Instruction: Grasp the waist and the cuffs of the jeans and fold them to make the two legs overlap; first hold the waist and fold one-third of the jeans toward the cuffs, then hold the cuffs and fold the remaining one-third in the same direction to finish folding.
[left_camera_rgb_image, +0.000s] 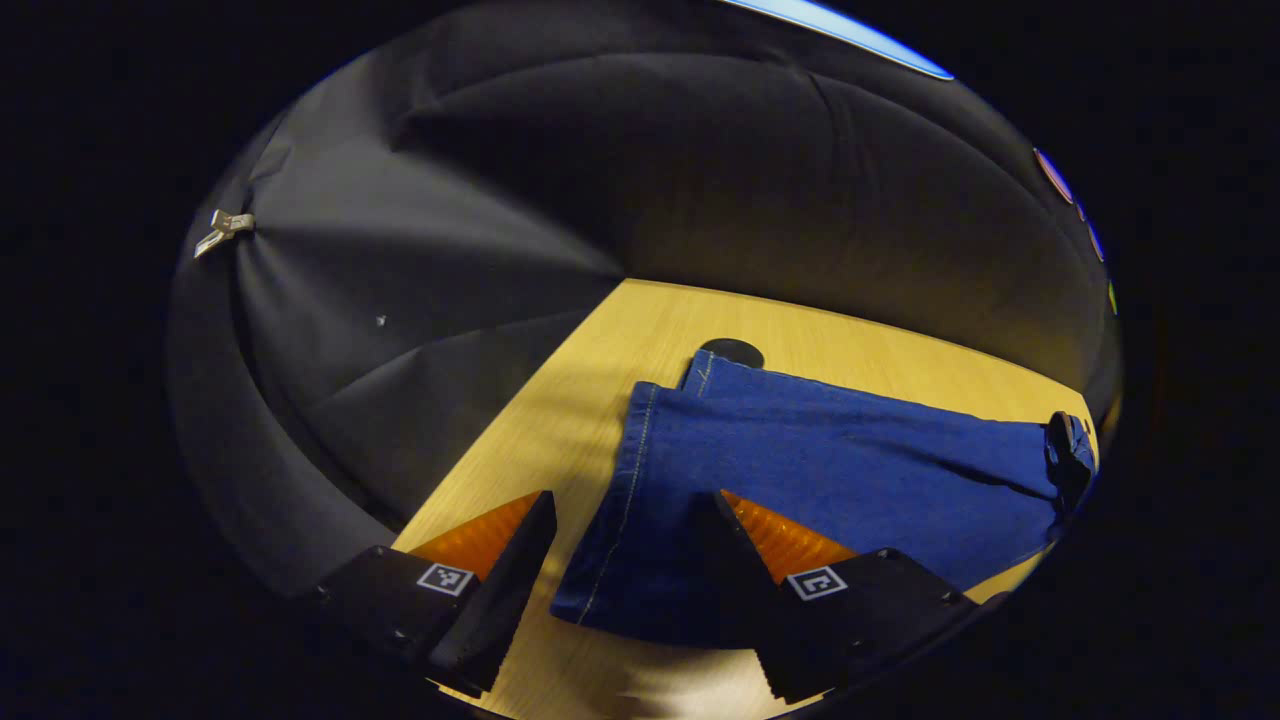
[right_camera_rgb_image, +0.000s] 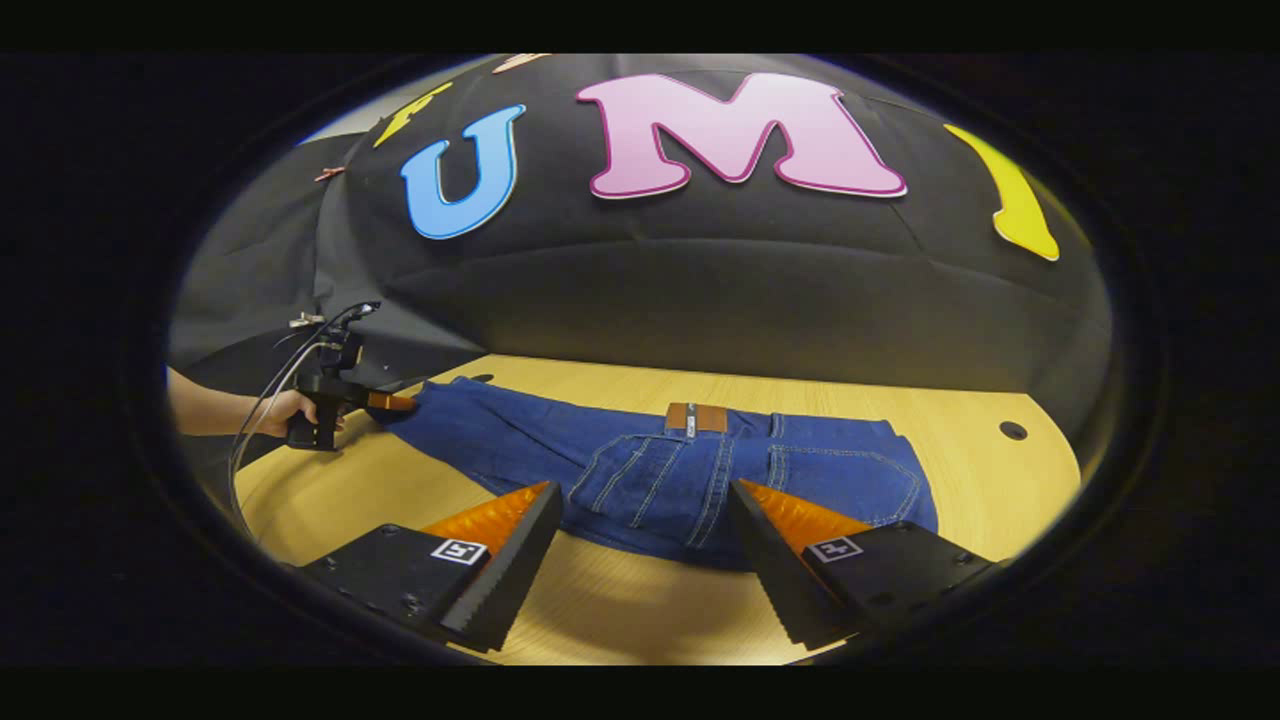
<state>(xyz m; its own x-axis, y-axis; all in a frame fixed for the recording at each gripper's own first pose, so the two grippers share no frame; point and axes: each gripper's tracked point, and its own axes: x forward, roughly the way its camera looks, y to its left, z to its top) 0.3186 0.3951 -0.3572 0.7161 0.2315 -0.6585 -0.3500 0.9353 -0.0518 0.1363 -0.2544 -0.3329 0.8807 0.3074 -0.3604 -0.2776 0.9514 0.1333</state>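
The left gripper (left_camera_rgb_image: 625, 560) was seen spread wide at the cuffs (left_camera_rgb_image: 640, 470), the jeans (left_camera_rgb_image: 830, 480) running off toward 2 o'clock on the worktop (left_camera_rgb_image: 600, 350). The right gripper (right_camera_rgb_image: 645, 555) was held spread too, the waist (right_camera_rgb_image: 700, 420) lying just at 12 o'clock.

The hand-held gripper (left_camera_rgb_image: 625, 540) hangs over the bench (left_camera_rgb_image: 590, 400) with its fingers (left_camera_rgb_image: 500, 590) spread apart. The cuff end of the jeans (left_camera_rgb_image: 820, 470) lies flat between and ahead of them, its stitched hem toward the left finger, the legs overlapping.
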